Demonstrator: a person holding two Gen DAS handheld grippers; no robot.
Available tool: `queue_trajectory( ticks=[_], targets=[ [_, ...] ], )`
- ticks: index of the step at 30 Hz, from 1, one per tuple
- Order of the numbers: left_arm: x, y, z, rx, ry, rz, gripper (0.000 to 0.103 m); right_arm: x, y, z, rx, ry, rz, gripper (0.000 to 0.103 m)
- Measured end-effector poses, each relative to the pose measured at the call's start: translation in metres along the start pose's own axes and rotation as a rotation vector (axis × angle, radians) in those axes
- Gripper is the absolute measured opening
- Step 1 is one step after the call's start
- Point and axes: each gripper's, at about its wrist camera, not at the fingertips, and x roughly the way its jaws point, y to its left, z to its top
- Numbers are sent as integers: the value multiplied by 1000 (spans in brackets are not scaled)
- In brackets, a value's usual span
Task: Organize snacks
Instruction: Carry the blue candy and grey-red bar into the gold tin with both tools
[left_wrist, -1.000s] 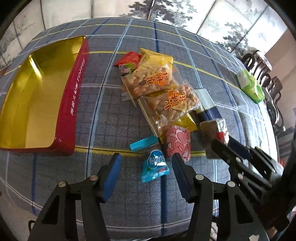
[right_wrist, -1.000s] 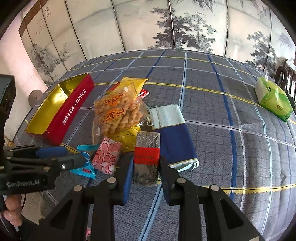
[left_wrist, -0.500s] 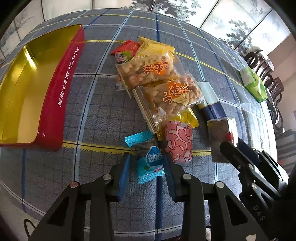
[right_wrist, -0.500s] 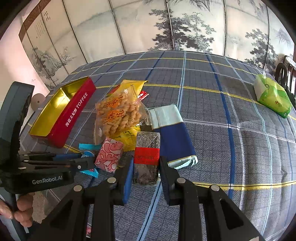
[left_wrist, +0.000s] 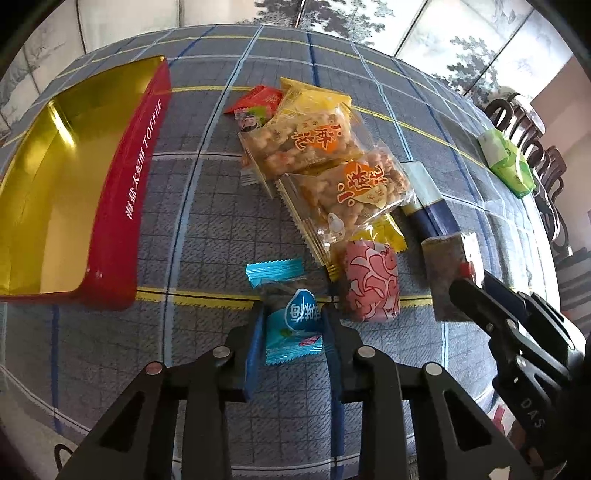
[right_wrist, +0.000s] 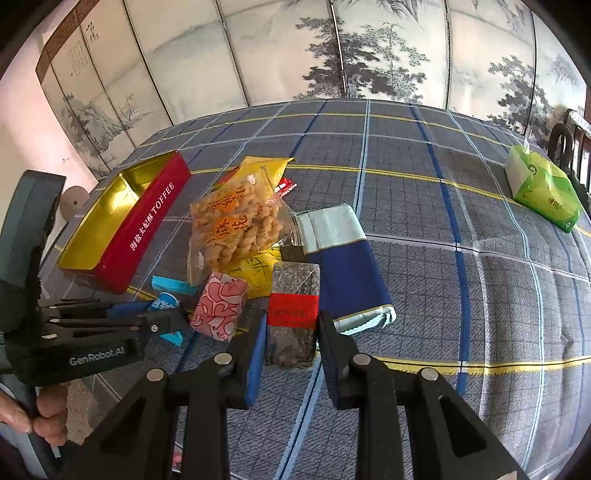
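Note:
A small blue candy packet (left_wrist: 295, 325) lies on the checked tablecloth between my left gripper's (left_wrist: 291, 328) blue pads. The jaws are closing, and the pads touch the packet's two sides. My right gripper (right_wrist: 291, 332) is shut on a dark snack bar with a red band (right_wrist: 293, 314), which rests on the cloth. The right wrist view shows the left gripper (right_wrist: 166, 321) low at the left, held by a hand. An open red toffee tin (left_wrist: 122, 206) with a gold inside stands to the left. A pink patterned packet (left_wrist: 371, 284) lies between the two grippers.
Two clear bags of twisted snacks (left_wrist: 332, 166) are heaped over yellow and red packets in the middle. A blue-and-white pouch (right_wrist: 347, 273) lies beside the dark bar. A green tissue pack (right_wrist: 543, 192) sits far right, near dark wooden chairs (left_wrist: 532, 147). A painted screen stands behind.
My left gripper's jaws have narrowed from wide apart onto the blue packet, and the gripper has come down closer to it. The right gripper has stayed shut on the dark bar.

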Motion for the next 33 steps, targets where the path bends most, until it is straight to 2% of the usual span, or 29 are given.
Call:
queue_trajectory(
  ticks=[4,18,22,27,33],
  targets=[
    [-9,0,-1,26,-25,33,26,0,1,1,0,2,-7,27],
    [-54,16,6,68,-122,48,26,-1,13,4,-19,-3,-46,27],
    [-68,36,13,57,-170,94,26,-4,15,7,-21,-15,-61,27],
    [-80,81,25,6,-209,169,26,-9,17,11,-14,-30,-85,27],
    [-77,137,32,-69,-195,239,26,-16,22,20,-9,-56,-105,27]
  ],
)
